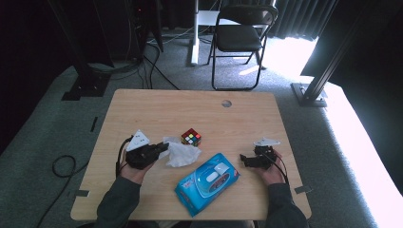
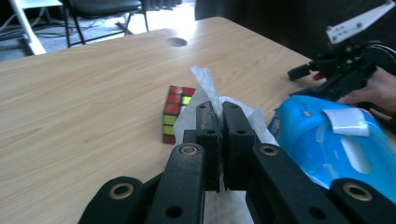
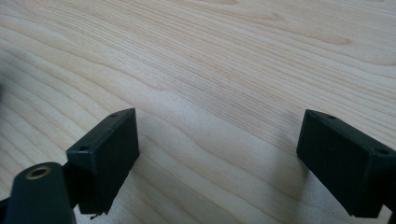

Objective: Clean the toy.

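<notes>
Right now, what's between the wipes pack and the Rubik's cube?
In the high view, the white wipe pinched in the left gripper lies between the wipes pack and the Rubik's cube.

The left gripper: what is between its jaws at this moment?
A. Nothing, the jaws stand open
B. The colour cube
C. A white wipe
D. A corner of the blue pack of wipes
C. In the left gripper view the left gripper has its jaws closed on a white wipe, while the colour cube and the blue pack of wipes lie apart on the table.
</notes>
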### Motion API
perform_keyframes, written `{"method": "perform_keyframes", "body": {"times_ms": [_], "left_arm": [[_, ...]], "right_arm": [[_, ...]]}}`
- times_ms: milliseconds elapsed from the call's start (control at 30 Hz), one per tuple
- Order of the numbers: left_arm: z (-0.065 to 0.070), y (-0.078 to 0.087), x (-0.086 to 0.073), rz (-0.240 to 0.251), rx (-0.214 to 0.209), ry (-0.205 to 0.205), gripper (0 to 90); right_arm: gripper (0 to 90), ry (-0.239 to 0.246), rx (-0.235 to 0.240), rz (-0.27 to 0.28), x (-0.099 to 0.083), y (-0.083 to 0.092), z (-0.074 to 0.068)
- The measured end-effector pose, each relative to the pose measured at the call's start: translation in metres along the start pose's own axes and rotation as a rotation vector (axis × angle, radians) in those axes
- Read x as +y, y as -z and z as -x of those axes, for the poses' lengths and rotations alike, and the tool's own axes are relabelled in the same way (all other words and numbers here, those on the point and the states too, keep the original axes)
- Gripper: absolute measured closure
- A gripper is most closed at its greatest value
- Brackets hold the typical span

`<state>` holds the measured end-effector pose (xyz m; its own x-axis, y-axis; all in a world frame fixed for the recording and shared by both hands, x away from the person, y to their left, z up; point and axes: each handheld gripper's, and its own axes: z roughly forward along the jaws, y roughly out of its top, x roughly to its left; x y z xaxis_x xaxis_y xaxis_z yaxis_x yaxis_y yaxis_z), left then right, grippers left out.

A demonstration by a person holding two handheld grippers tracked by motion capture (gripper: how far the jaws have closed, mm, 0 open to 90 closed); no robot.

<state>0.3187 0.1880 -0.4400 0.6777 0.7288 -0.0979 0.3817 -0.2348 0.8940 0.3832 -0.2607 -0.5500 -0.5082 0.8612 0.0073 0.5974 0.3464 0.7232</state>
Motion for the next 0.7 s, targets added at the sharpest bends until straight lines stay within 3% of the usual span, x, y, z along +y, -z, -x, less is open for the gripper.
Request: {"method": "perform_keyframes", "body": {"times_ms": [433,533,700], "left_arm": [[-0.025,0.018,-0.011,-0.022,0.093,0.035,87.1],[-0.029,0.018,-0.014,-0.061,0.136,0.009,86.9],[-0.04,0.019,-0.022,-0.092,0.169,0.032,86.8]], "right_arm": [[12.9,0.001,0.0,0.0,0.0,0.0,0.0],[16.2,0.009,0.009,0.005,-0.001,0.001,-0.001],[16.2,0.009,0.009,0.006,-0.001,0.001,-0.001]]}}
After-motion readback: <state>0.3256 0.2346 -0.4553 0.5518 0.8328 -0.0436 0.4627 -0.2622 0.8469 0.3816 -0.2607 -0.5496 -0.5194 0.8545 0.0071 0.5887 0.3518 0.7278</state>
